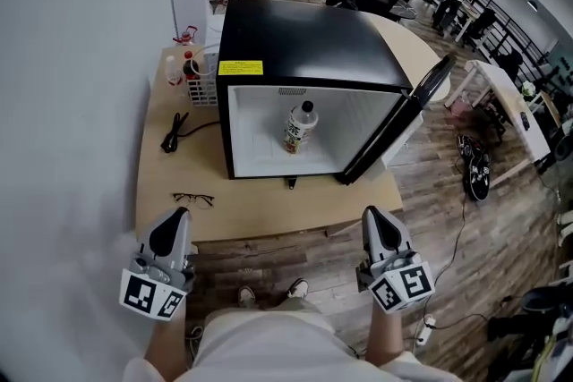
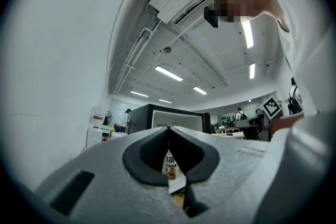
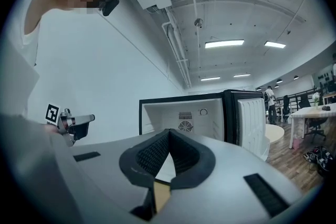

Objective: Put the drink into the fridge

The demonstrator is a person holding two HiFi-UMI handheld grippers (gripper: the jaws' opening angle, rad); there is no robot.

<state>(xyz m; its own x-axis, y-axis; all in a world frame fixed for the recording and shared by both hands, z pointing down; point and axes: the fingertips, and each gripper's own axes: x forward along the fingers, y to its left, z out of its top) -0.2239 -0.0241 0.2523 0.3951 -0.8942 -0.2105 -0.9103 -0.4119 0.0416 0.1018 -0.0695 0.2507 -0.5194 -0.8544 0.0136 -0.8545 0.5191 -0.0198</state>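
Jaws are clenched and empty on the left gripper (image 1: pixel 178 215) and right gripper (image 1: pixel 372 214), near the person, off the desk (image 1: pixel 166 192): the drink (image 1: pixel 301 128) already stands inside the fridge (image 1: pixel 304 40), its door (image 1: pixel 405 114) open.

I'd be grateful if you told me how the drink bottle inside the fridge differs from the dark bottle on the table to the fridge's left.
The drink bottle stands inside the open fridge; the dark bottle stands outside it, on the table by a white basket. The drink bottle is pale with a printed label; the dark bottle has dark contents and some red on it. Both stand upright.
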